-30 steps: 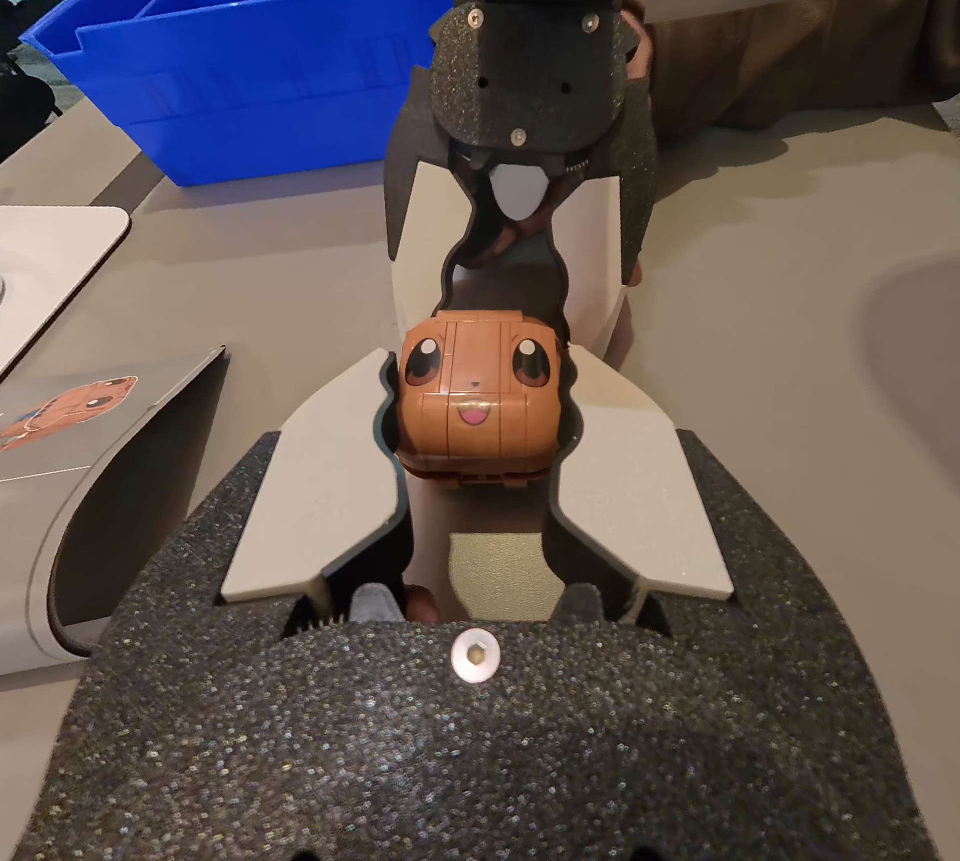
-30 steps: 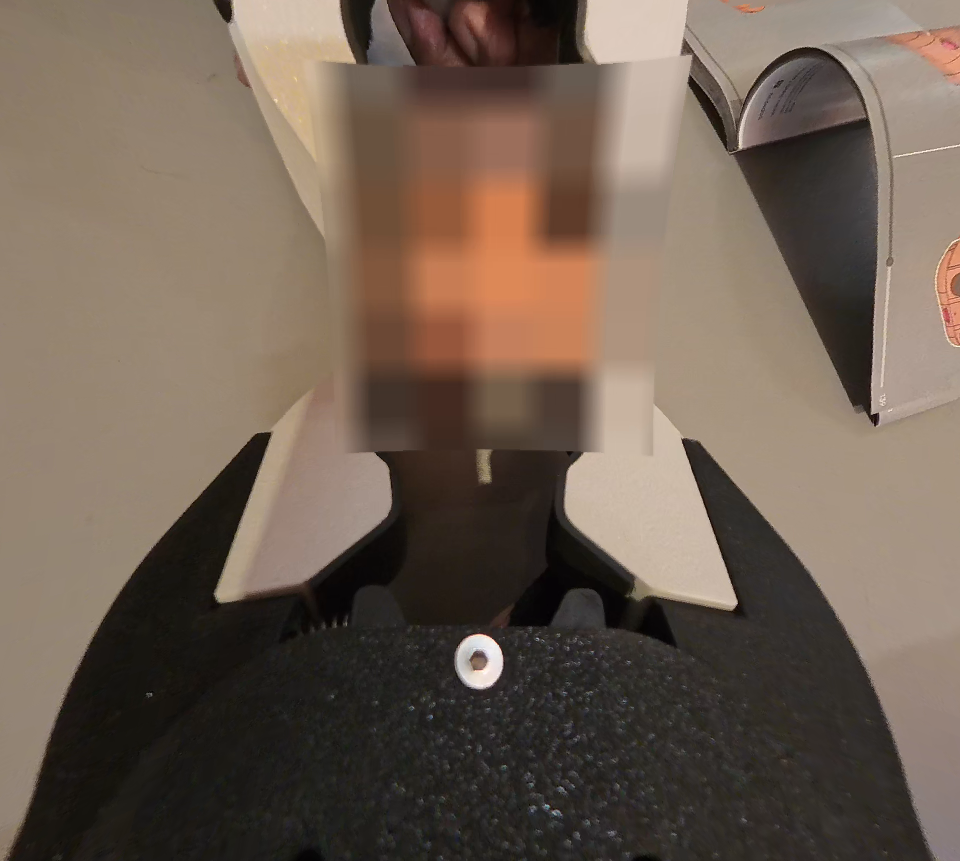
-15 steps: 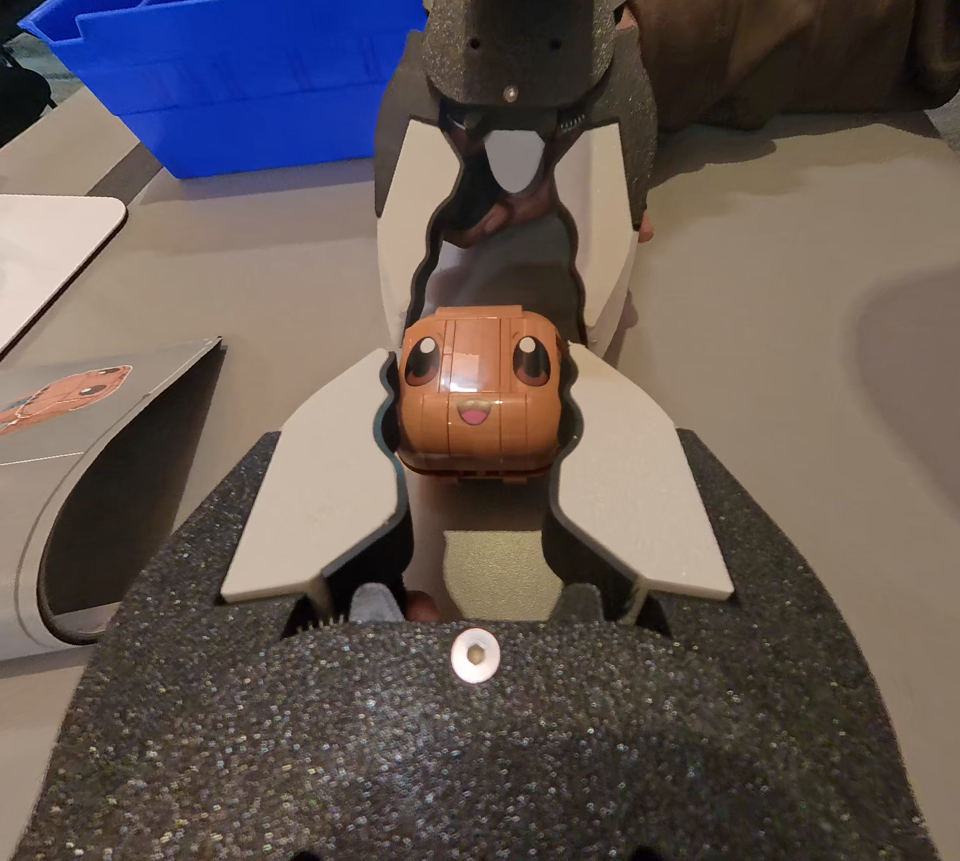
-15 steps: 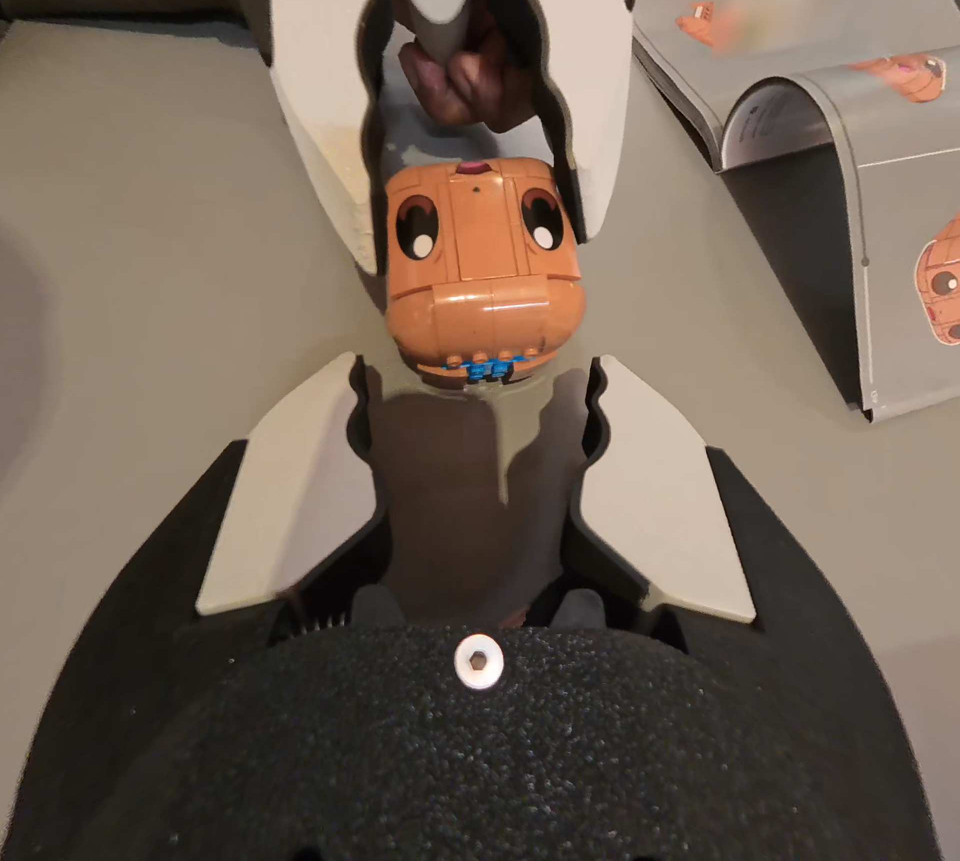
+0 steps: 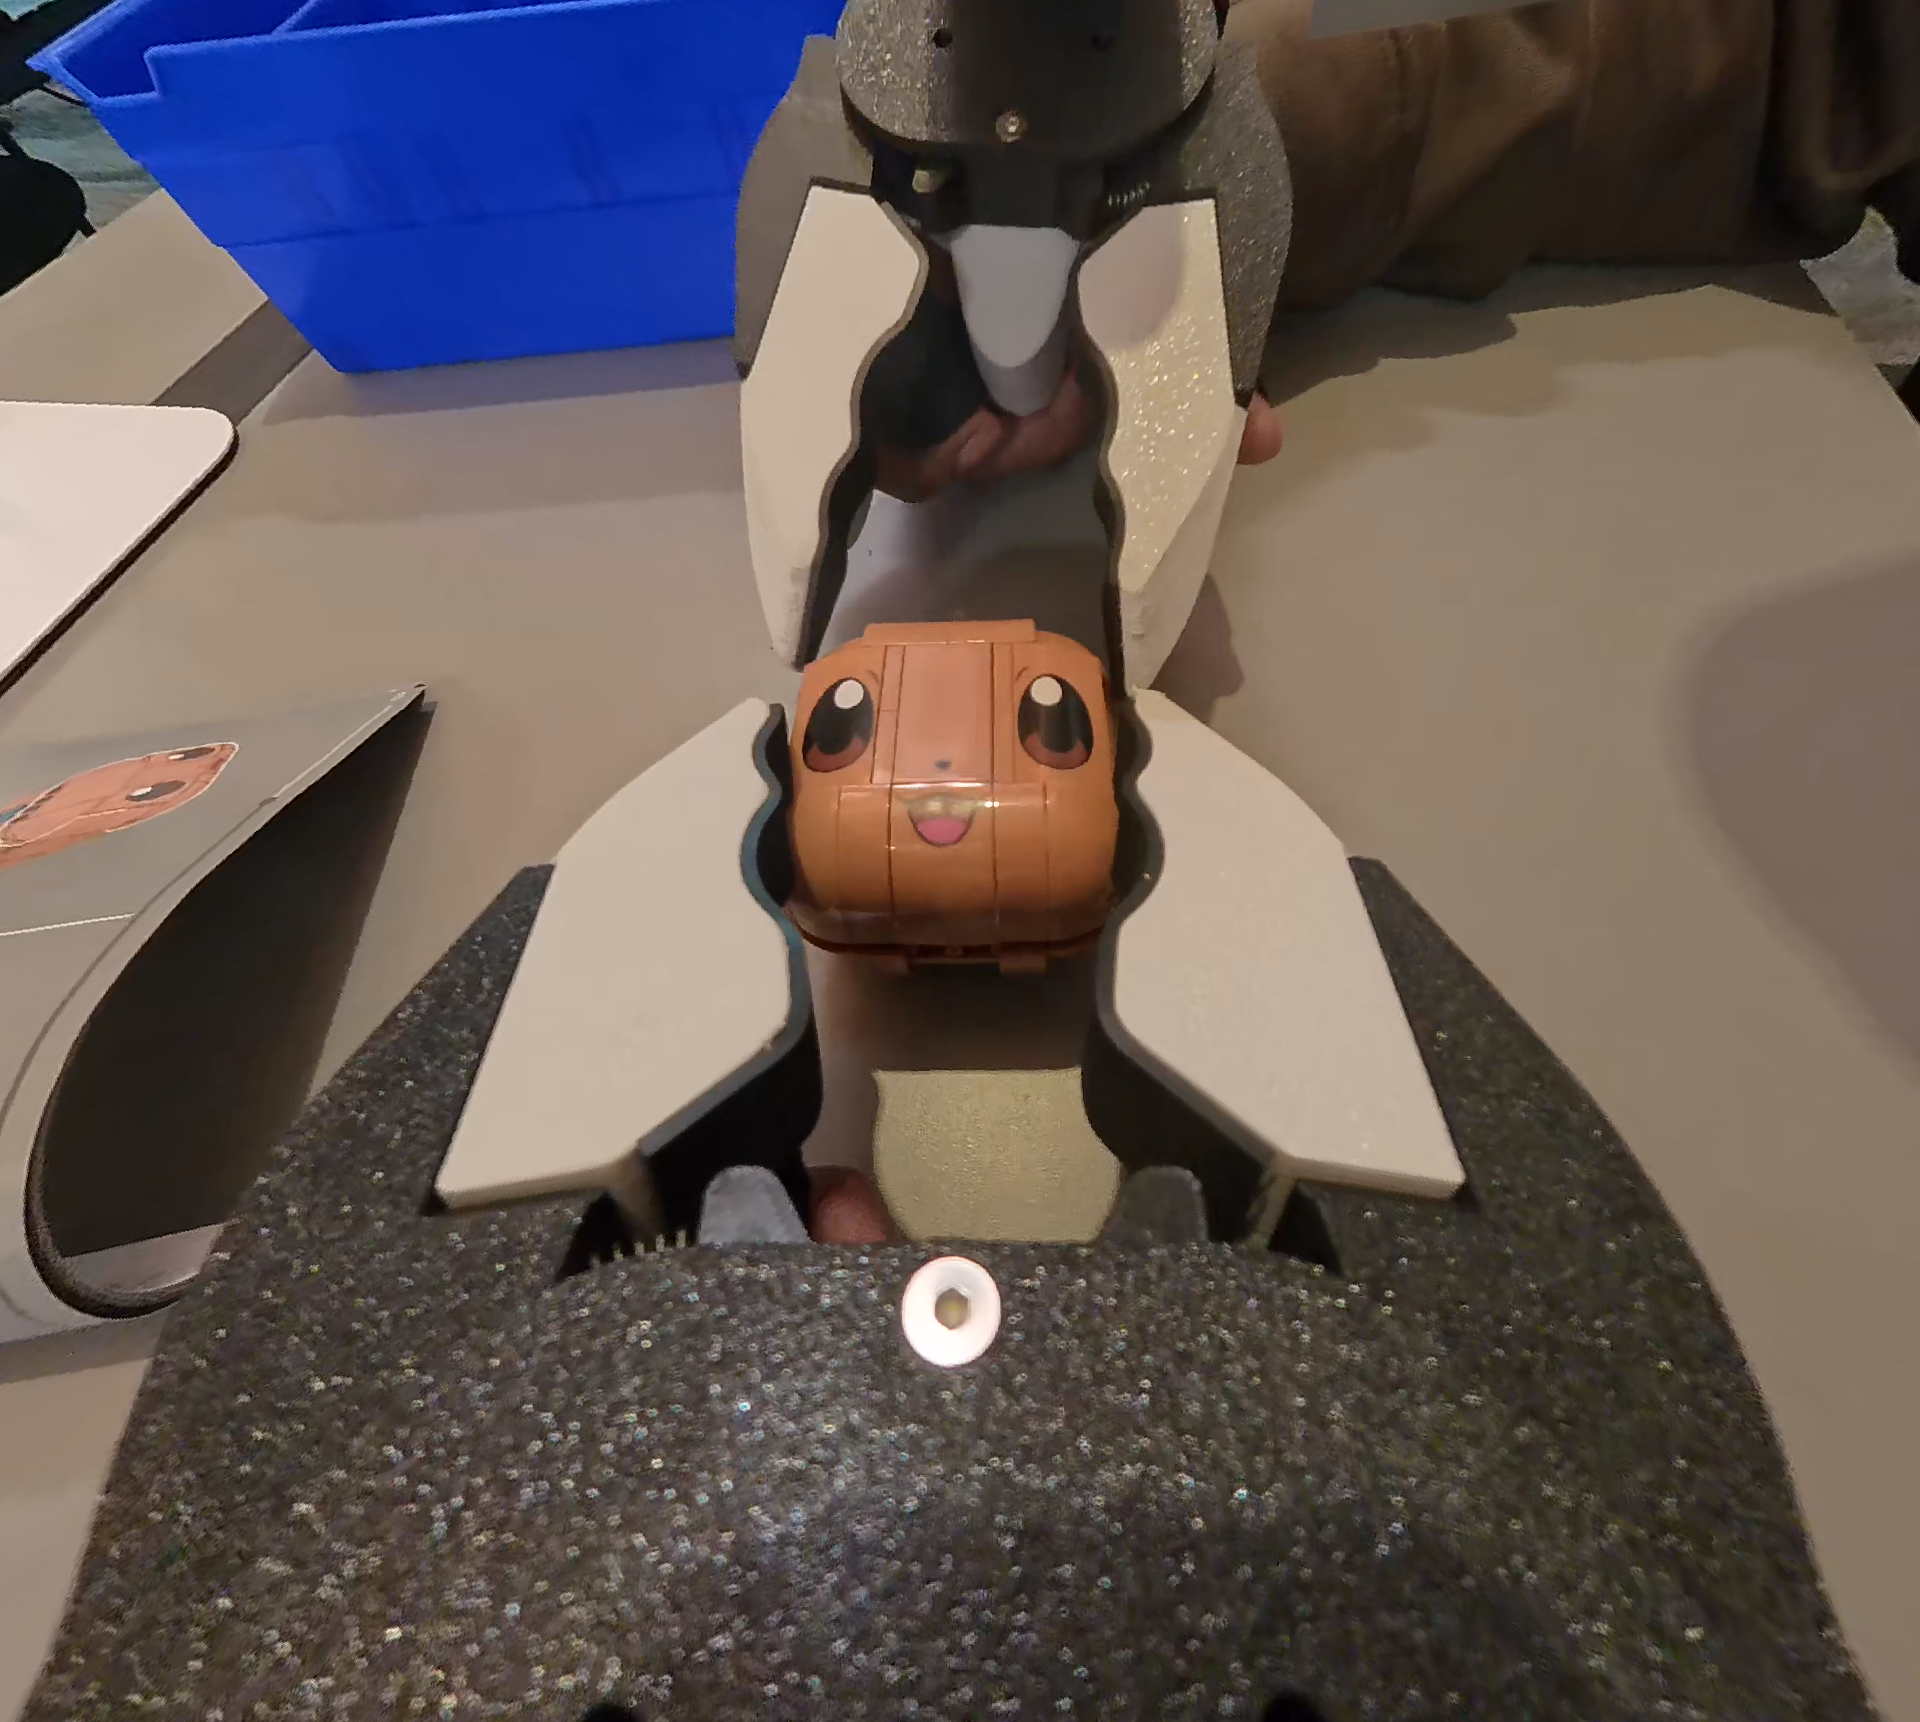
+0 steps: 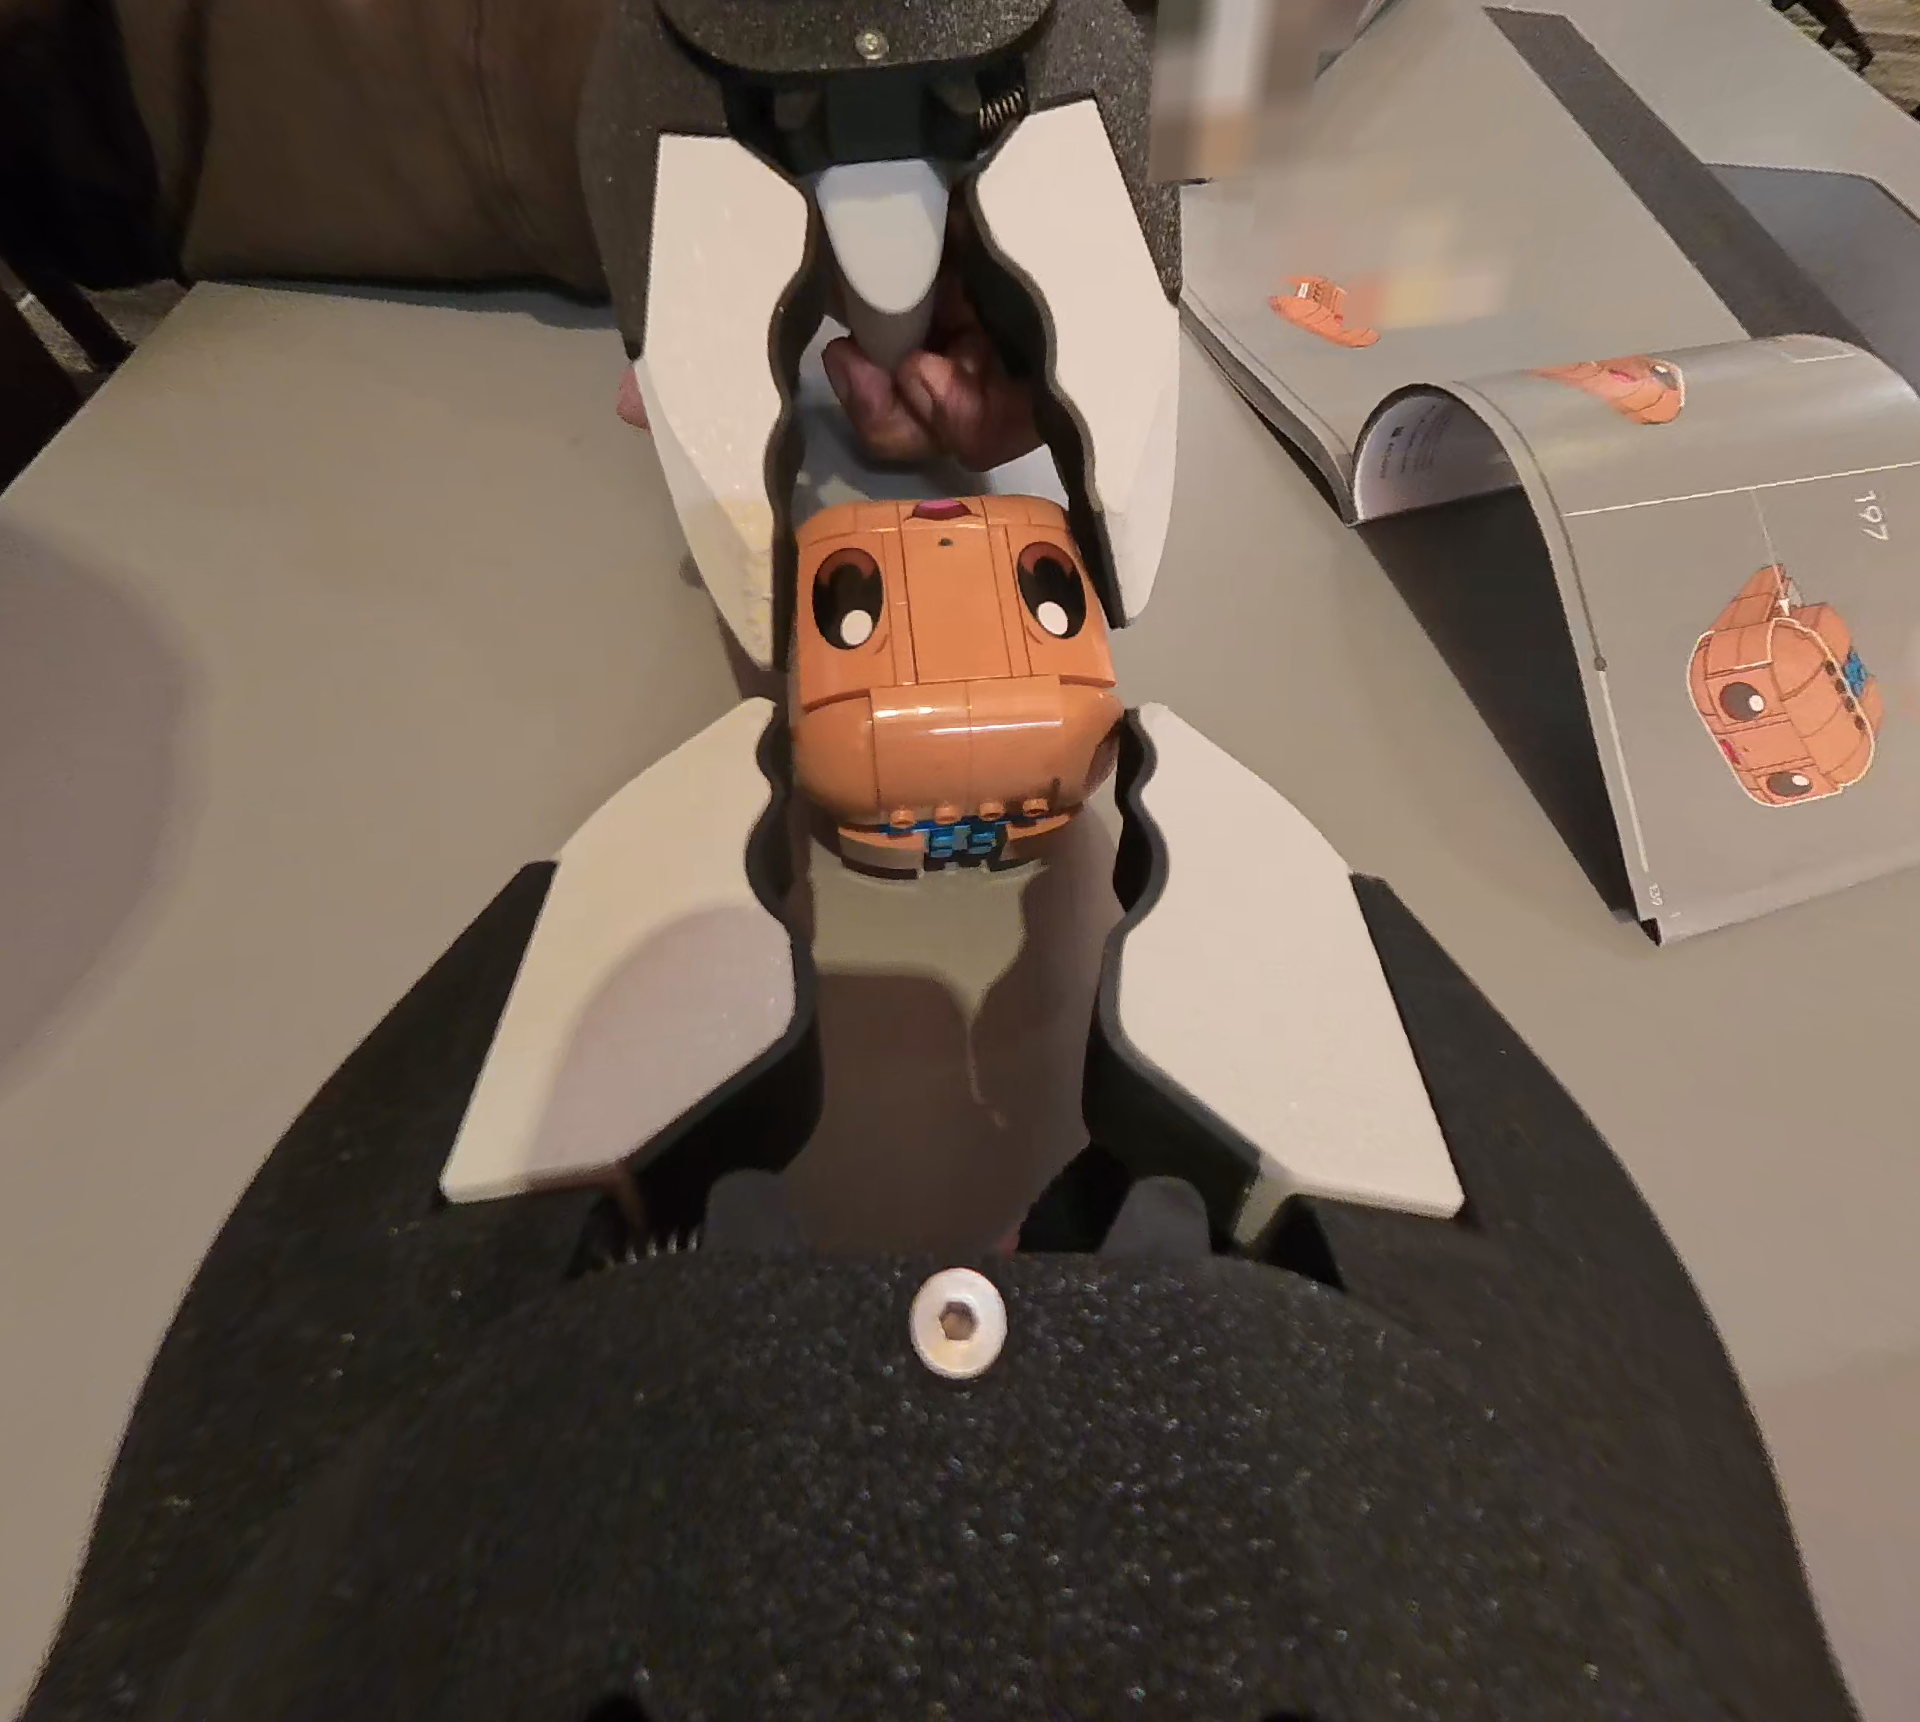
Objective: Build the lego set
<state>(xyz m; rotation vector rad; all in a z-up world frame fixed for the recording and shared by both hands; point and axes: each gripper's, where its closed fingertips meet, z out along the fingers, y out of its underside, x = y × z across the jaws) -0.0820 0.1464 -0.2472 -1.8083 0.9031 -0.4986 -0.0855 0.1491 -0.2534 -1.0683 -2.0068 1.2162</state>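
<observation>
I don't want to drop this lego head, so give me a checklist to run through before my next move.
1. Left gripper clamps the brown lego head by its sides: ok.
2. Head held off the table, with its shadow underneath: ok.
3. Right gripper lined up opposite, its fingers flanking the head: ok.
4. Right gripper actually pressing on the head: cannot tell, the gaps are too slim to judge.
5. Blue pieces on the head's end facing the right gripper exposed, not covered by fingers: ok.
6. Instruction booklet open on the table beside the work: ok.
</observation>
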